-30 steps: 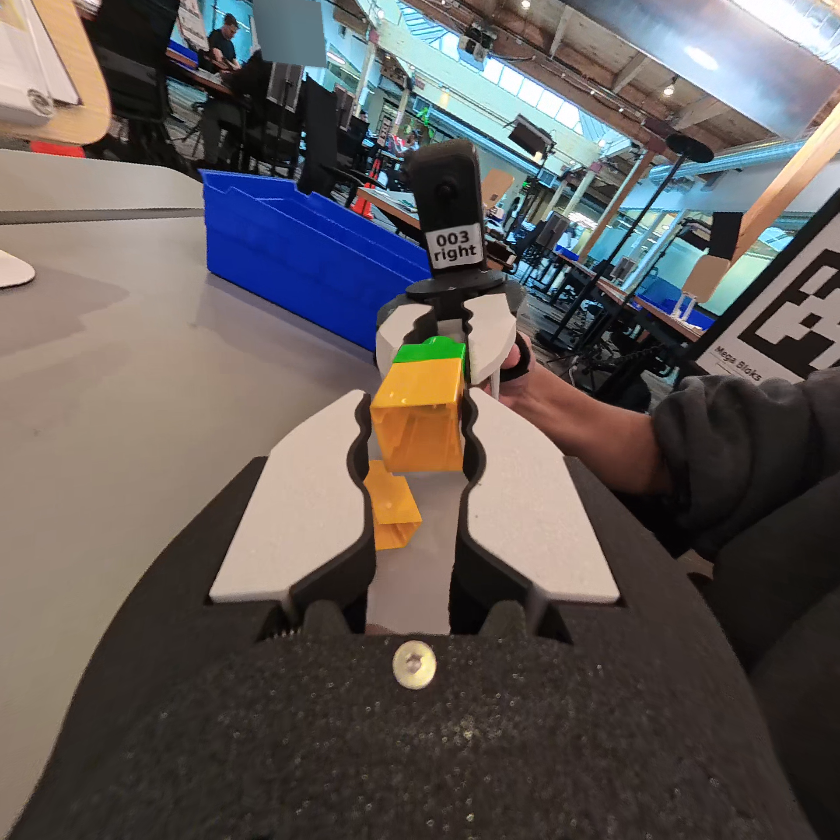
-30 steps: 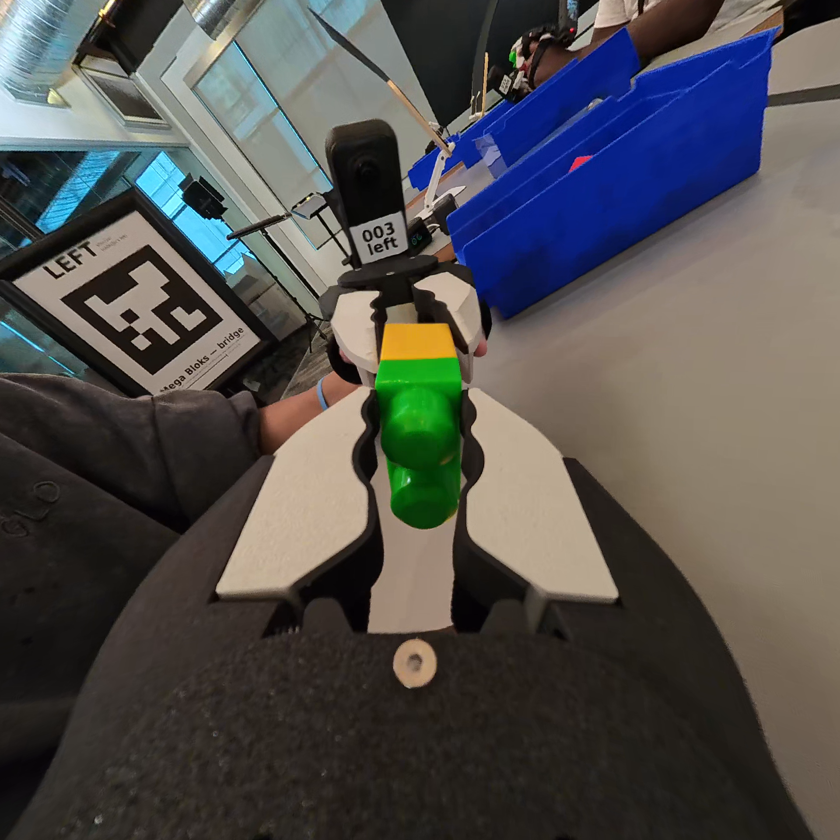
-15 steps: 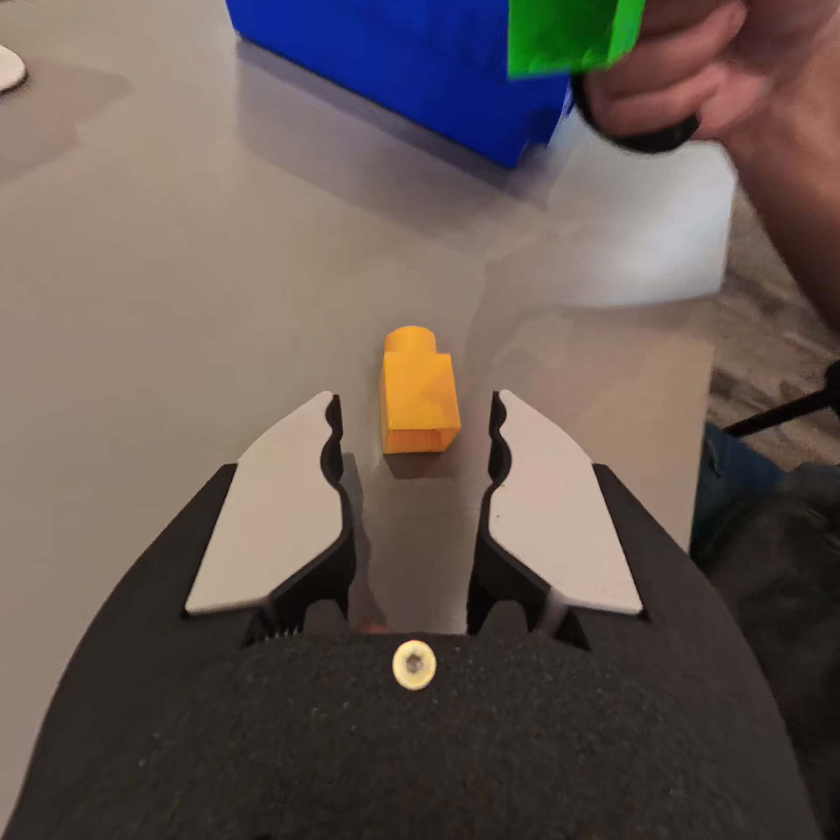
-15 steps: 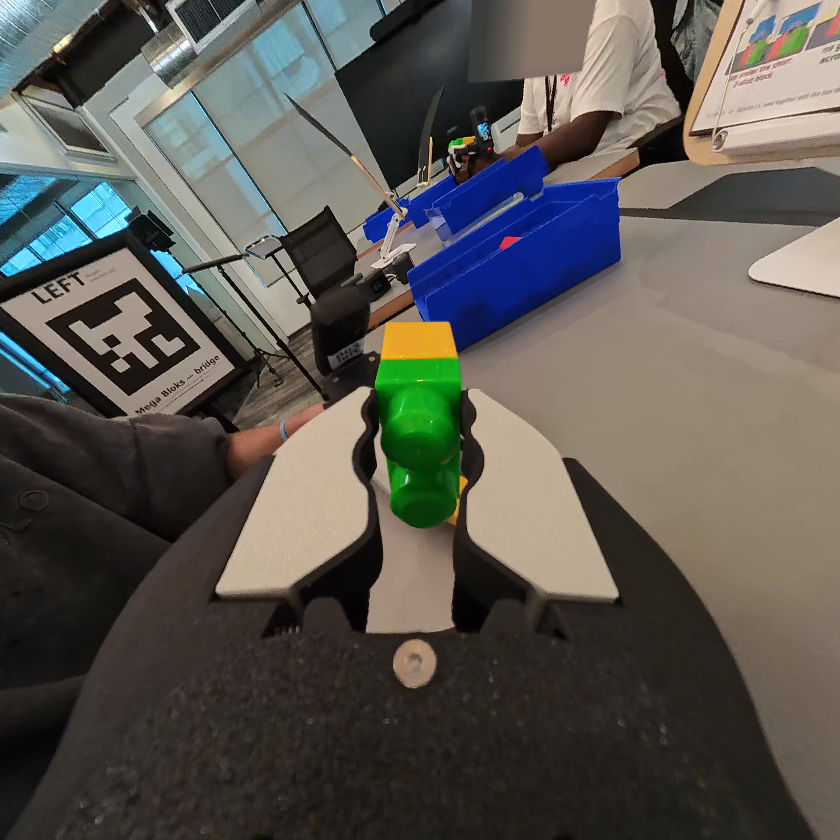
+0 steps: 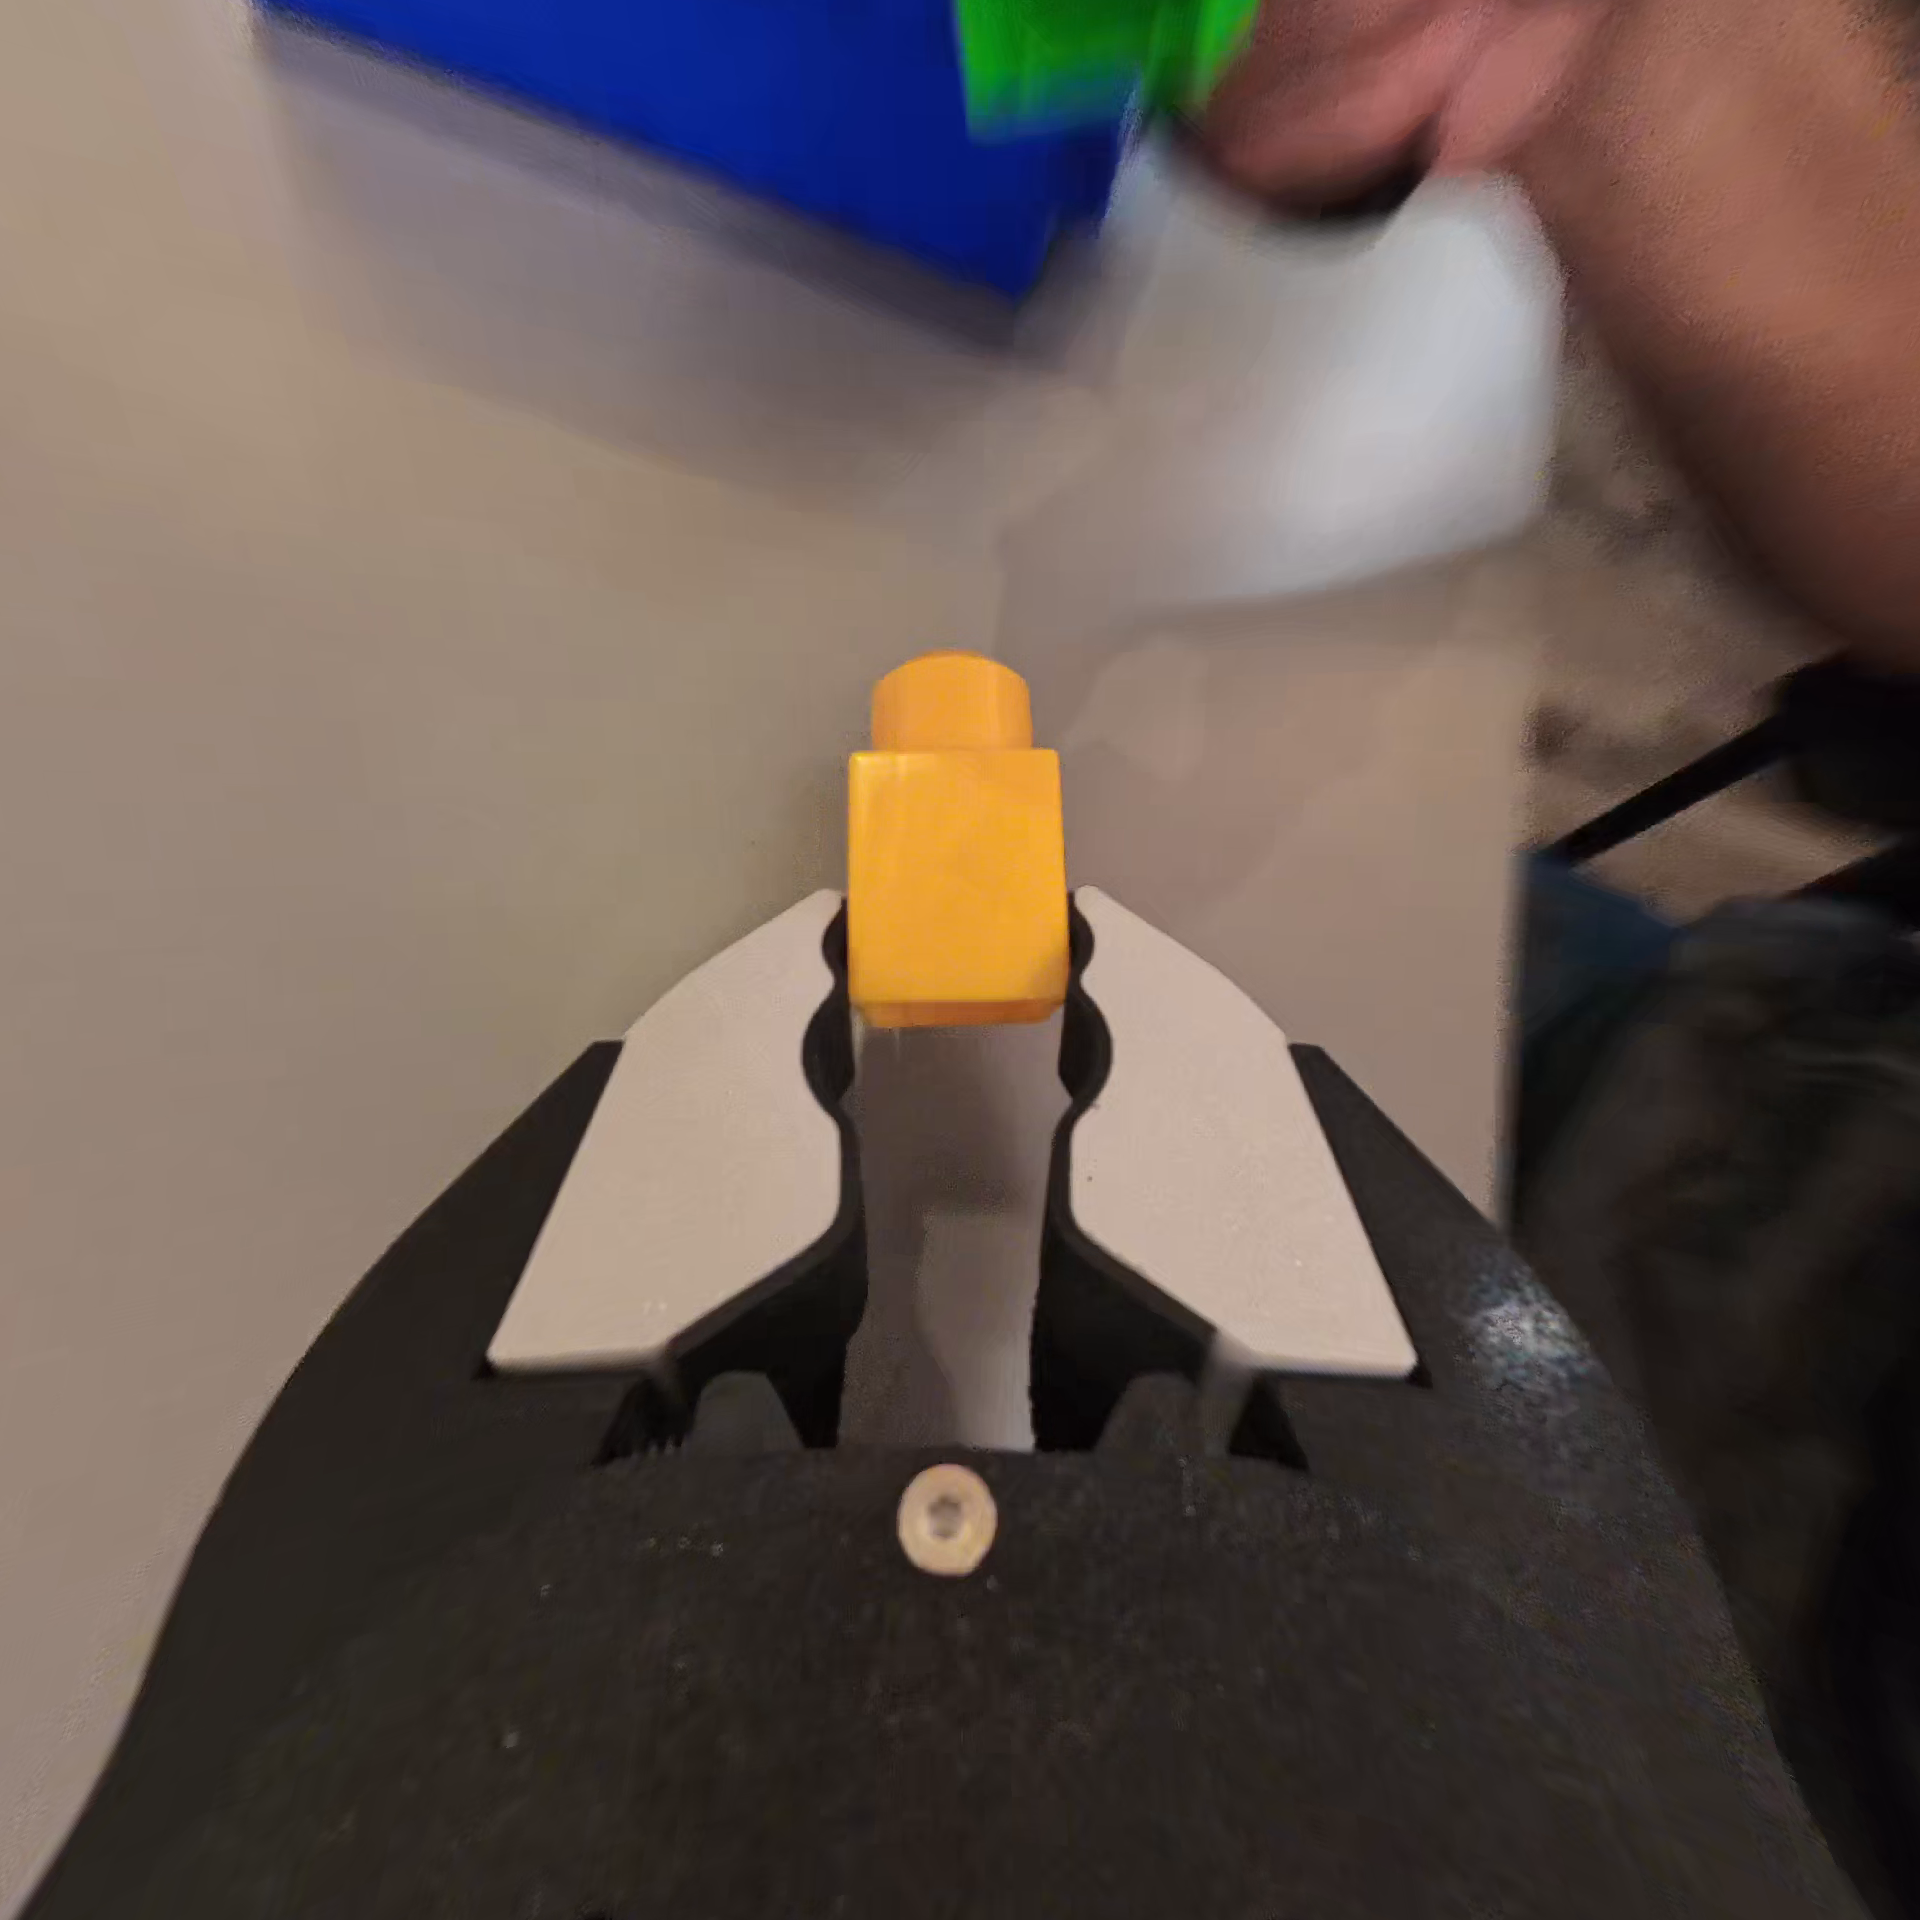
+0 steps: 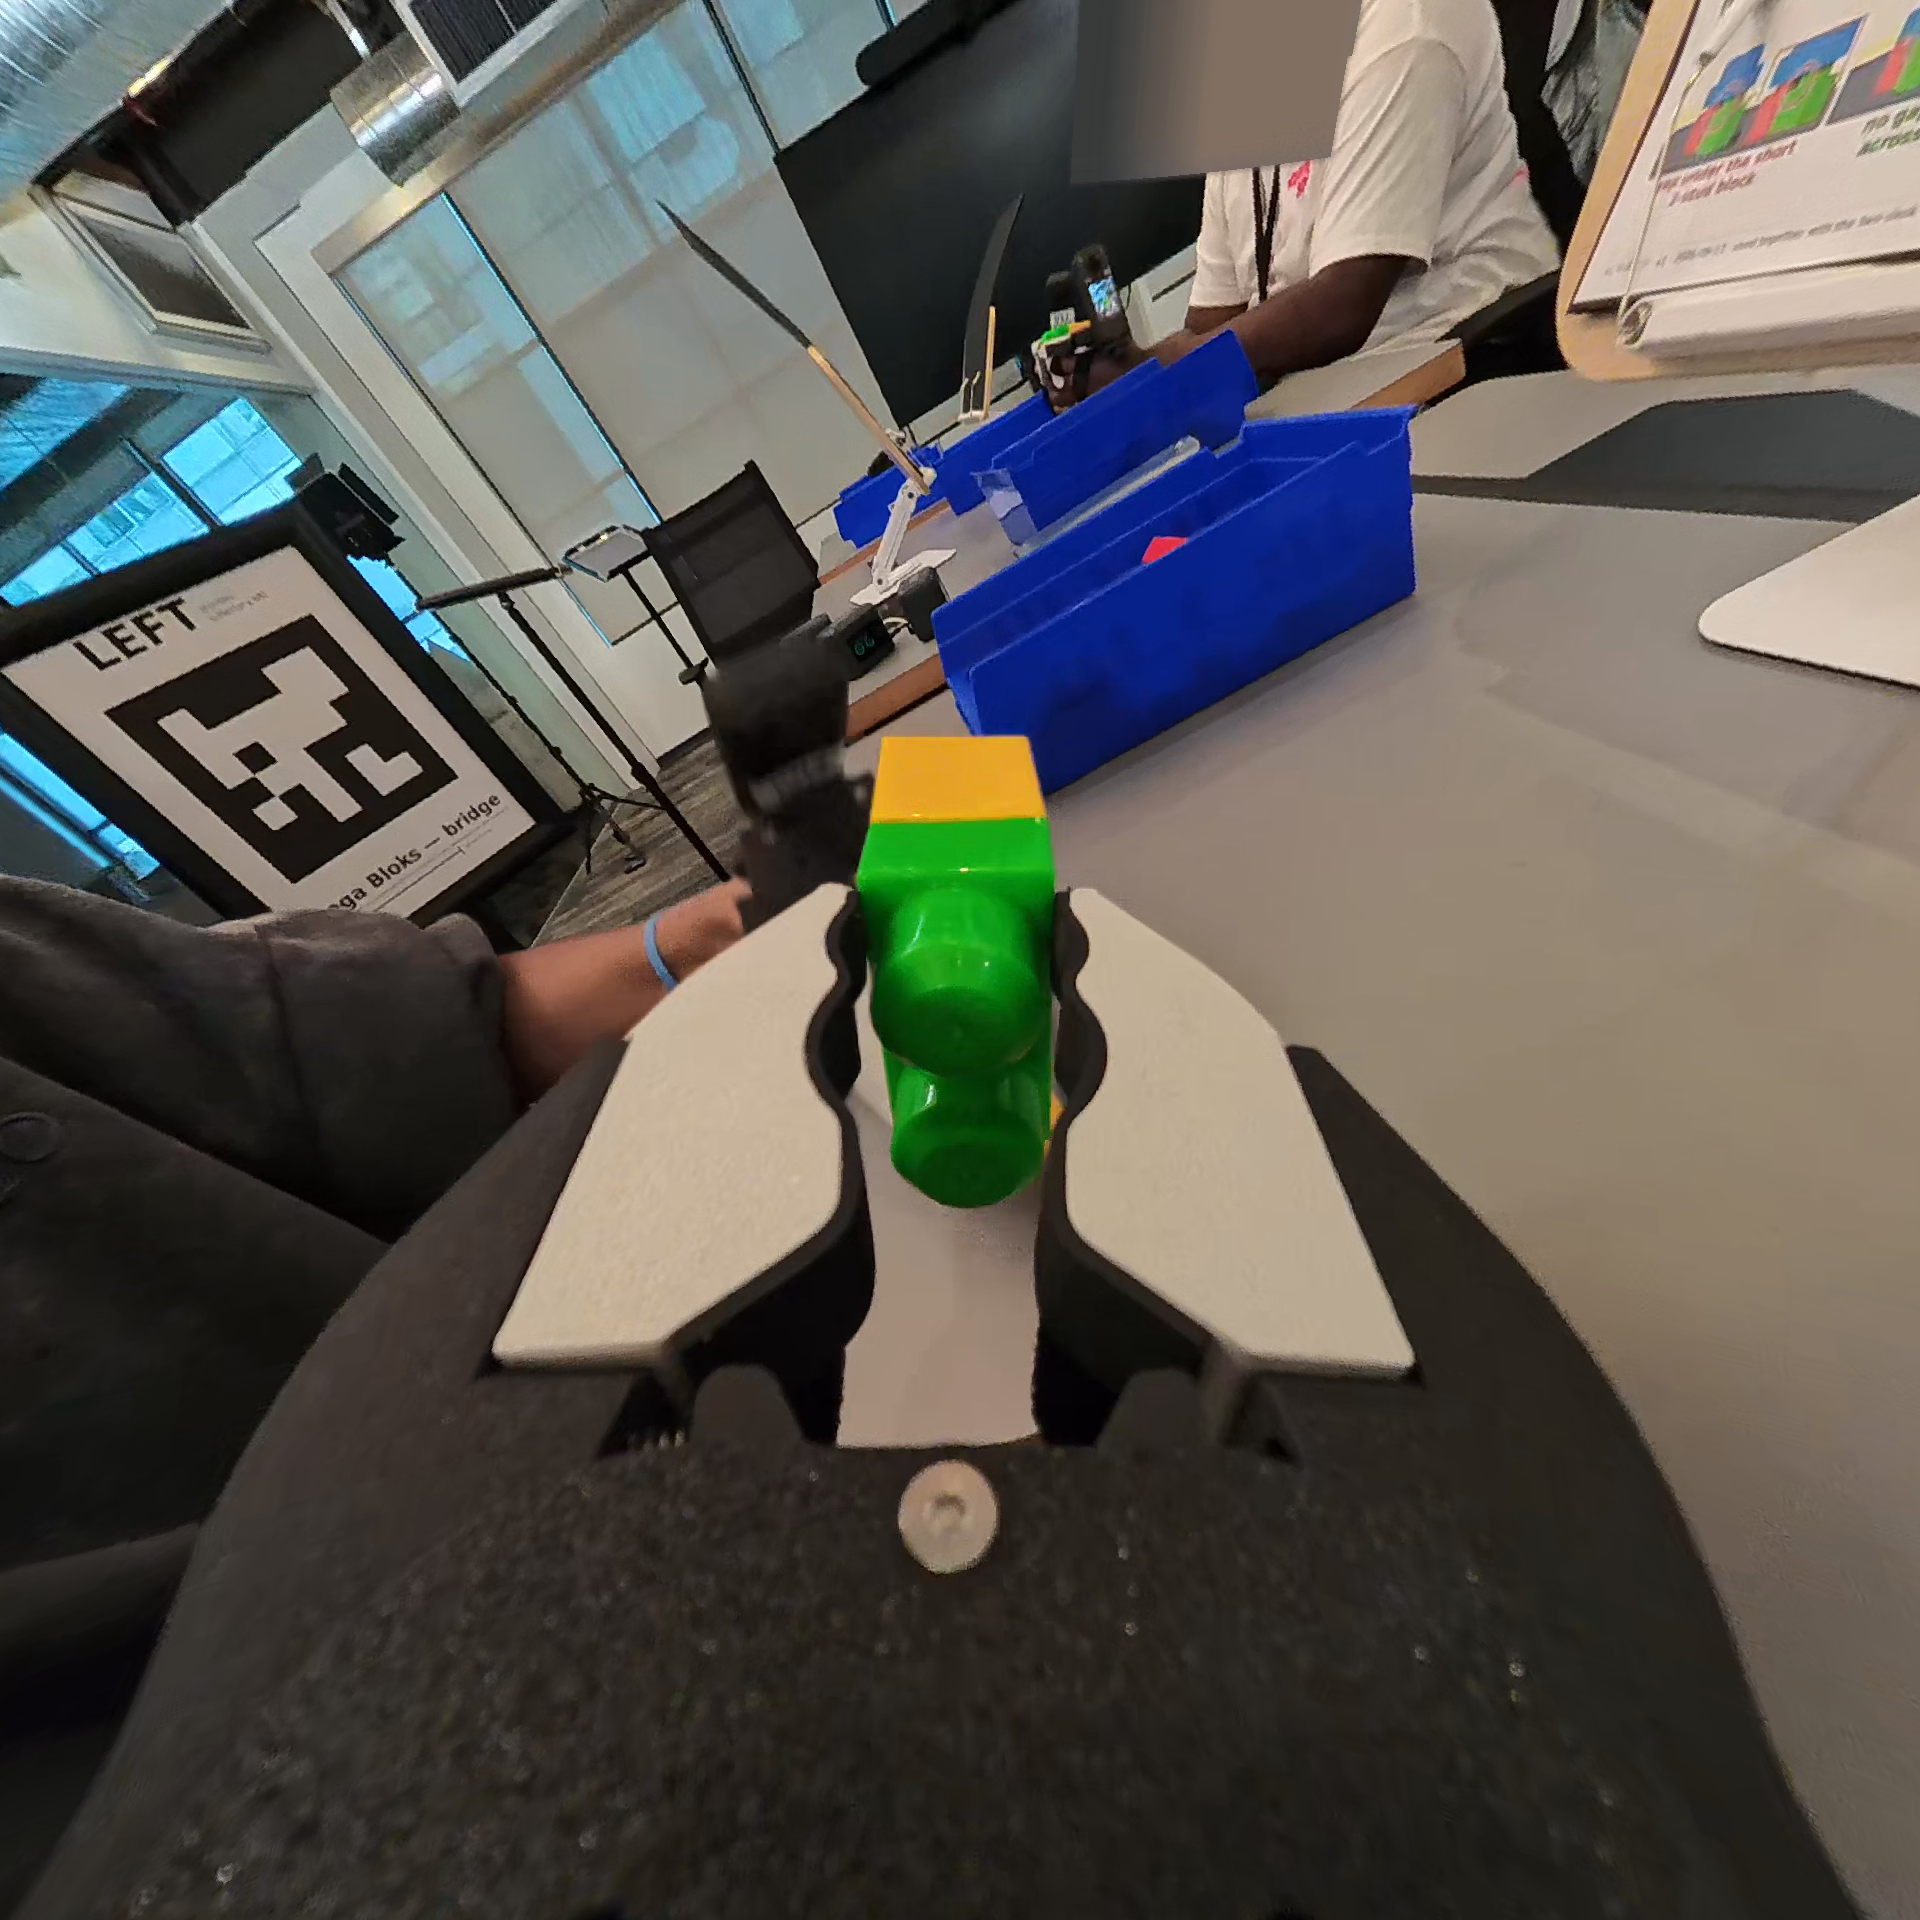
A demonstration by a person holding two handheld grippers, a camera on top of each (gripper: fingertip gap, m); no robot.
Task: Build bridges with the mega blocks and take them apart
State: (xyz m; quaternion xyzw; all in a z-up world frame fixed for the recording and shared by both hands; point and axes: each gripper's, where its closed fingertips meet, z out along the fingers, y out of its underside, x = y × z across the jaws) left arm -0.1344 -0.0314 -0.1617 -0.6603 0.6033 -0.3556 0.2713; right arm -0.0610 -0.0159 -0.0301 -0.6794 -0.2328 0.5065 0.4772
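Note:
My left gripper (image 5: 956, 925) points down at the grey table (image 5: 416, 727) and is shut on a single-stud orange block (image 5: 954, 873) that lies on its side, stud pointing away. My right gripper (image 6: 956, 914) is shut on a green two-stud block (image 6: 956, 997), studs towards the camera, held above the table. A second orange block (image 6: 956, 777) is stuck on the green block's far end. The green block also shows blurred at the top of the left wrist view (image 5: 1081, 52). The left gripper's body (image 6: 784, 769) shows low behind the green block in the right wrist view.
A blue bin (image 6: 1195, 613) stands on the table beyond the blocks, with a red piece inside; it also shows in the left wrist view (image 5: 727, 125). A white stand base (image 6: 1829, 613) sits at the right. A black-and-white marker board (image 6: 270, 727) stands off the table's left edge. Spacing between my two grippers at the tips: around 15 cm.
My left gripper let go of the orange block on the green one, tipped down to a loose orange block on the table, and closed on it. My right gripper kept its hold.

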